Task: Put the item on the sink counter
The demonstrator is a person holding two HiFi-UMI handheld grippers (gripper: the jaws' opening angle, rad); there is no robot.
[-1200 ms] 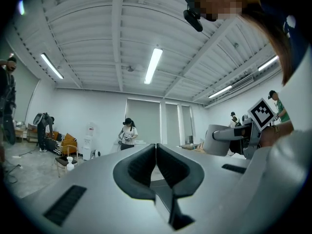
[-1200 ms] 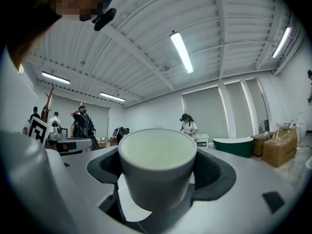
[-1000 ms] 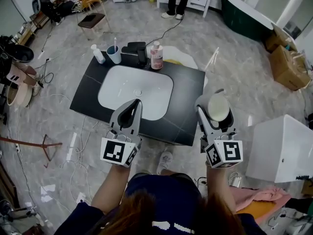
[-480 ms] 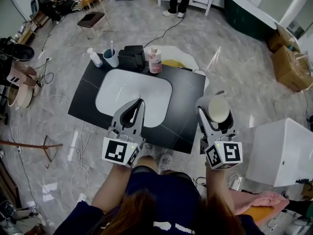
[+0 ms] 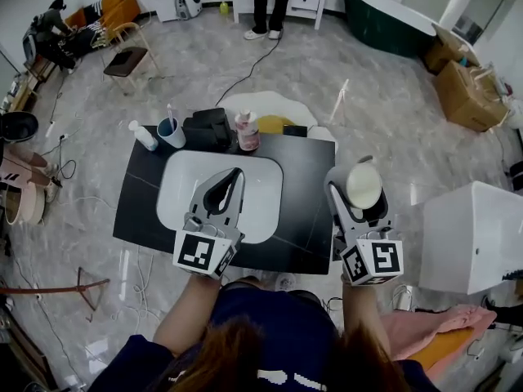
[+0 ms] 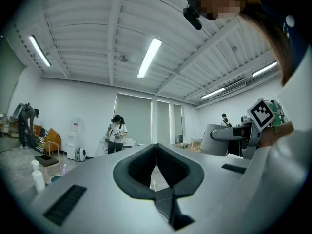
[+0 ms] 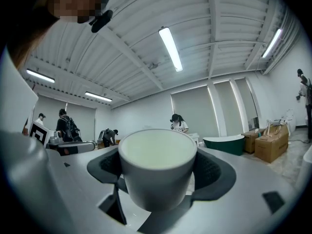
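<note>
**Cup in hand, not yet placed**

Your right tool (image 5: pixel 361 178) is clamped on the white cup (image 7: pixel 157 172), jaws pressing its sides, open mouth facing up. From the head view the cup sits over the right edge of the black sink surface (image 5: pixel 309 194), clear of it. How high it hangs I can't judge from this angle, probably well above.

Your left tool (image 5: pixel 234 175) has its jaws together with nothing between them, and it hovers over the white basin (image 5: pixel 181 188).

Progress: pick is done and the carry is roughly there. What's left is to lower, set down and release. The bare patch right of the basin looks like the obvious landing spot.

Count:
- 1 white cup, in your right tool
- 2 tools
- 4 things along the back edge of the surface: 1 white bottle (image 5: pixel 143 135), 1 blue cup (image 5: pixel 171 132) with a toothbrush in it, 1 black box (image 5: pixel 208 129), 1 pink bottle (image 5: pixel 246 131)
- 1 basin
</note>
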